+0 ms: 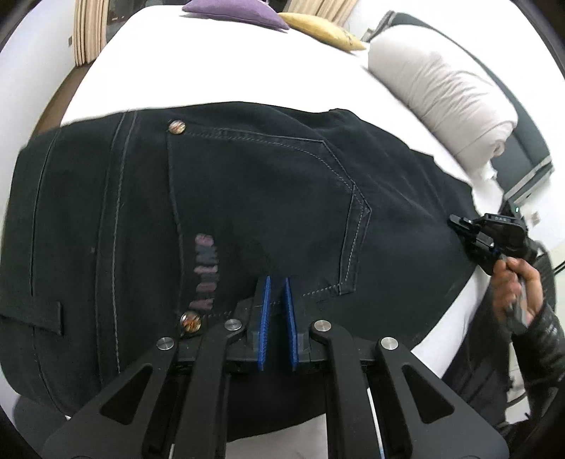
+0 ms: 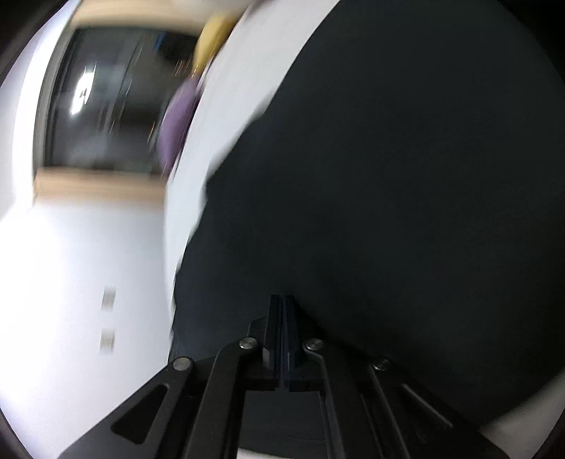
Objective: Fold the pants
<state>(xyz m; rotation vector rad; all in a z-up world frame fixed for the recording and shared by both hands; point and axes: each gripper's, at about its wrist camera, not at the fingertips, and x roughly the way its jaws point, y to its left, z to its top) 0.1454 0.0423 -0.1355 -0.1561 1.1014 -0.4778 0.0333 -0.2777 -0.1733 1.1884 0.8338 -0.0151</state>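
White bedding [image 1: 219,70] covers the wide bed that fills the room, with cream striped curtains [image 1: 86,31] hanging beyond its far left corner. Spread flat across the bed lie the dark navy denim pants [image 1: 247,197], seat side up, with pale stitching around a back pocket, two round metal studs and a faded pinkish patch beside the pocket seam. Low over that pocket hangs the left gripper [image 1: 277,282], black-armed with blue ribbed pads; its jaws stand almost together with only a thin gap, and I cannot tell whether any cloth is pinched between them. At the head of the bed sit a purple fabric cushion [image 1: 236,14] and a yellow cushion [image 1: 321,30], and further right a rolled off-white duvet [image 1: 448,102]. At the pants' right edge a hand [image 1: 515,289] in a dark quilted sleeve grips the right gripper [image 2: 283,300], its jaws pressed fully together over the dark fabric, the view there blurred.
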